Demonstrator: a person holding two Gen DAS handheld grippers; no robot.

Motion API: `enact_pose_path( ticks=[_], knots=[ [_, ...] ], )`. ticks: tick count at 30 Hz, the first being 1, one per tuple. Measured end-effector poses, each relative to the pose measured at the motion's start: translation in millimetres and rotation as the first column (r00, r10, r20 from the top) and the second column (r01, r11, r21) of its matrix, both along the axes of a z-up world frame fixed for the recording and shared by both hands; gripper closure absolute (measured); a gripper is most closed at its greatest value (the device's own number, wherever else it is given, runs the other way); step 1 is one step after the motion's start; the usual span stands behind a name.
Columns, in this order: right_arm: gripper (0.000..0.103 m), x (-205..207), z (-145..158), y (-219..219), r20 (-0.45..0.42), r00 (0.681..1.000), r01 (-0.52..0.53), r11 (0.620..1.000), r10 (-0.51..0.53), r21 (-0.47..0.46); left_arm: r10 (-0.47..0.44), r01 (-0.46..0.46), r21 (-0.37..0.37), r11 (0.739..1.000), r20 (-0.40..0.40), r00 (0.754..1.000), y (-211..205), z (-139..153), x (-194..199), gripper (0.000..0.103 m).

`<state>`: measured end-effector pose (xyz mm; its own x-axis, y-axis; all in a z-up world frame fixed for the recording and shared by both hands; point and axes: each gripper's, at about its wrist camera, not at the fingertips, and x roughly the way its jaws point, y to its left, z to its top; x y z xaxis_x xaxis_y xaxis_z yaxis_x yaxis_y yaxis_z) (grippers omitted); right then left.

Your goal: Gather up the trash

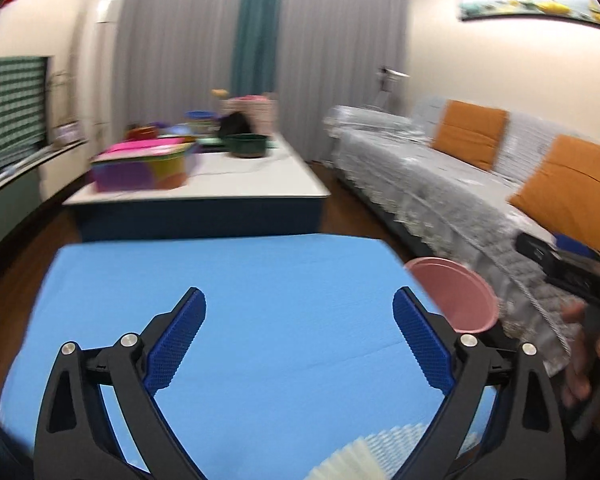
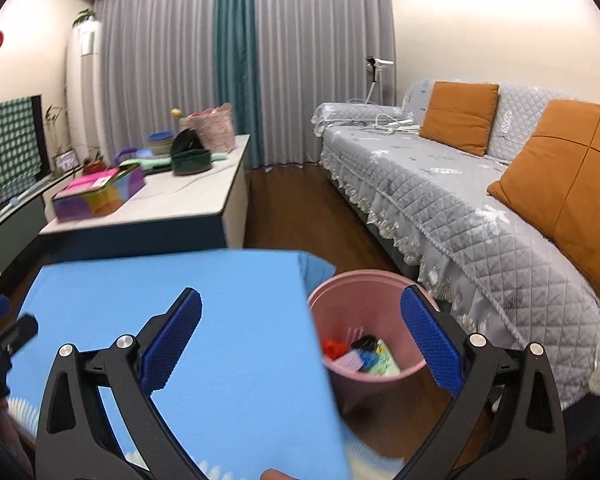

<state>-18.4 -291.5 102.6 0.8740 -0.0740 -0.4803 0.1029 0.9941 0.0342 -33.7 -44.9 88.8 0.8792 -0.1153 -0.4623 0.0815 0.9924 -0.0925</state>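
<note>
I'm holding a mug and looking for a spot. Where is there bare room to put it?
The blue tabletop is bare ahead of both open grippers, up to its far edge. The white table beyond is crowded at its left and far end. The pink bin holds trash.

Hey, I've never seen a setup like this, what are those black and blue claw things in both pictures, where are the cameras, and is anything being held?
No robot here: a person carries a hand-held gripper in each hand, and each has a wide-angle camera looking out along its two blue-padded fingers. One picture looks out from the left hand-held gripper, the other from the right hand-held gripper. Both stand wide open with nothing between the pads, so nothing is held. Below them is a table under a blue cloth, bare where it shows. Beside it on the floor stands a pink trash bin with scraps already inside. At the left view's right edge you see the person's right hand. Behind are a coffee table with boxes and bowls and a grey-covered sofa.
</note>
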Motion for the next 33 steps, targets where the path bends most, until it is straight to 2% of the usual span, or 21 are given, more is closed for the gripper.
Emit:
enact_pose_path(
  ticks=[3, 6, 10, 14, 17, 23, 33],
  knots=[
    [0.005, -22.7, -8.6, 19.1, -0.025, 1.0, -0.012, 1.0, 0.012, -0.014, 0.091, -0.091, -0.001, 0.996, -0.045, 0.995, 17.8, -12.4, -24.7, 0.01],
    [0.005, -40.7, -15.5, 32.0, -0.049, 0.999, -0.019, 1.0, 0.018, -0.019, 0.138, -0.136, 0.022, 0.99, -0.078, 0.987, 27.9, -27.9, -52.9, 0.01],
    [0.005, -64.9, -29.5, 45.1, -0.093, 0.996, -0.004, 1.0, 0.003, -0.013, 0.107, -0.102, 0.054, 0.993, -0.105, 0.989, 26.5, -39.9, -63.9, 0.01],
    [0.005, -78.4, -41.2, 57.7, -0.115, 0.993, -0.016, 0.999, 0.01, -0.047, 0.112, -0.107, 0.048, 0.993, -0.097, 0.989, 31.8, -41.4, -67.6, 0.01],
    [0.005, -75.4, -46.6, 64.6, -0.124, 0.992, -0.037, 0.996, 0.027, -0.078, 0.116, -0.112, 0.04, 0.993, -0.113, 0.987, 32.0, -45.6, -64.3, 0.01],
    [0.005, -66.1, -55.3, 61.5, -0.155, 0.988, -0.032, 0.998, 0.024, -0.055, 0.13, -0.126, 0.039, 0.991, -0.127, 0.983, 32.7, -50.0, -61.7, 0.008],
    [0.005, -63.9, -55.4, 66.6, -0.154, 0.987, -0.048, 0.997, 0.04, -0.052, 0.124, -0.119, 0.042, 0.992, -0.152, 0.981, 29.6, -55.2, -59.8, 0.008]
  ],
)
